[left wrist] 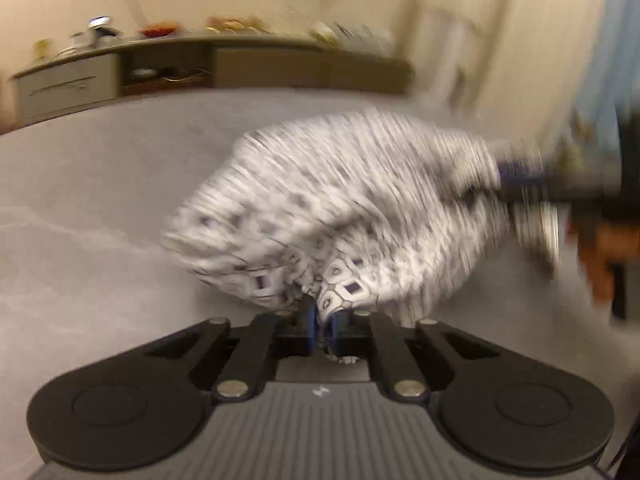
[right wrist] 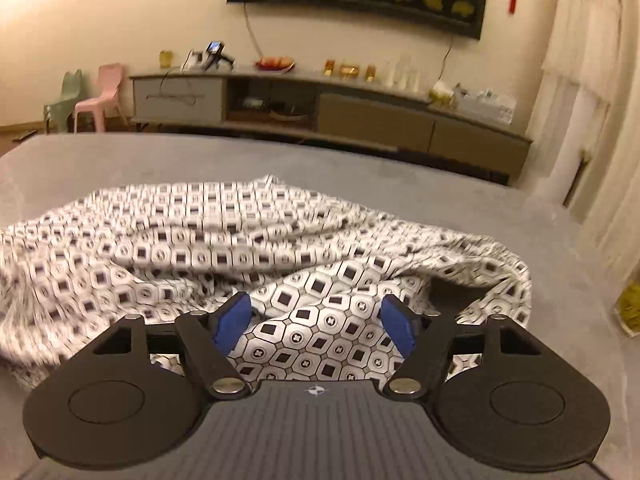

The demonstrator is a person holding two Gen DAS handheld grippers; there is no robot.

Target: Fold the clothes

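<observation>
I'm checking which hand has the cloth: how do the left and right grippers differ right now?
The left gripper is shut, its blue pads pinching a bunch of the patterned garment; the right gripper stands open, its pads apart with fabric lying loose between them. The left wrist view is blurred; the right wrist view is mostly sharp. Both have blue pads on black fingers and point over the grey surface.

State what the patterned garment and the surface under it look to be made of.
White garment with a dark geometric print: thin woven cloth, perhaps cotton, matte, going by its soft crumpled folds. Grey surface: looks like short-napped, velvety fabric, matte with faint brushed streaks; the exact fibre is unclear.
</observation>
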